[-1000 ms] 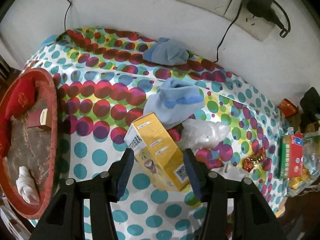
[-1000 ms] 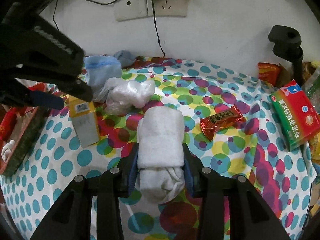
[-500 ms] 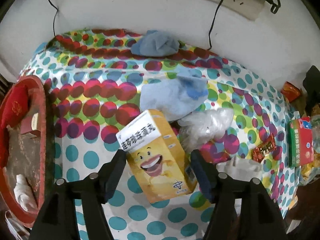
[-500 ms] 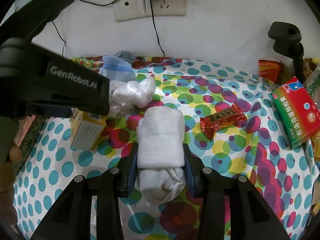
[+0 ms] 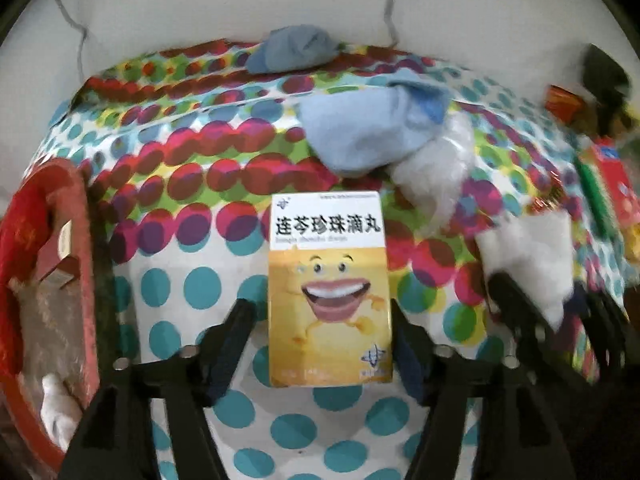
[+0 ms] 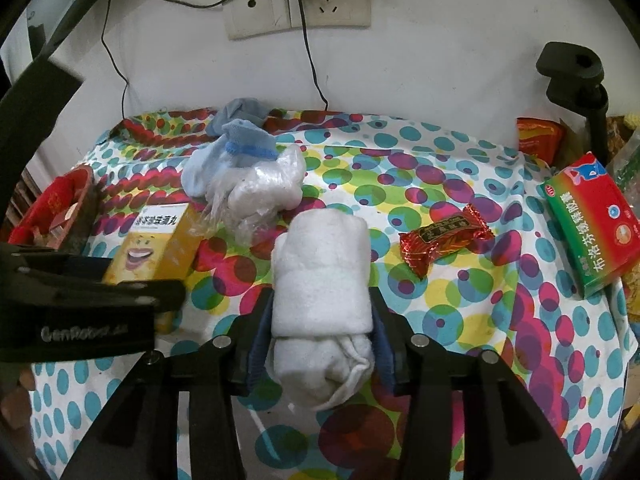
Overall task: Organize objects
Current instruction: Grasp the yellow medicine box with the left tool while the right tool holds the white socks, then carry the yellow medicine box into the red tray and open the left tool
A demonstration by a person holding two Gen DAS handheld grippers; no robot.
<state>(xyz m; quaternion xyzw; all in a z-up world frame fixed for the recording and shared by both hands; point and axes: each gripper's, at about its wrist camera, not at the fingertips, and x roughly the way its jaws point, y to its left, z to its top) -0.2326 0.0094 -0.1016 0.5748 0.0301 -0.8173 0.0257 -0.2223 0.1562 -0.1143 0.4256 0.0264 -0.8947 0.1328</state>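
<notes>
Yellow medicine box [image 5: 329, 288] rolled face-up since a second ago, now flat on dotted tablecloth [image 5: 192, 288], between closing left gripper [image 5: 320, 320] jaws, untouched. Right gripper [image 6: 316, 320] easing open around rolled white sock [image 6: 320, 280]. Red tray [image 5: 80, 240] left of box holds small carton, white roll.

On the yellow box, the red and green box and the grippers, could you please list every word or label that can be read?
"连芩珍珠滴丸": white top panel of the yellow box, between the closing jaws of the left gripper.
Smaller line under it and the print at the box's bottom: too blurred to read.
"布洛芬缓释胶囊": side of the red and green box.
"GenRobot.ai": left gripper's body, blurred, in the right wrist view.
Red candy wrapper: label too small to read.
</notes>
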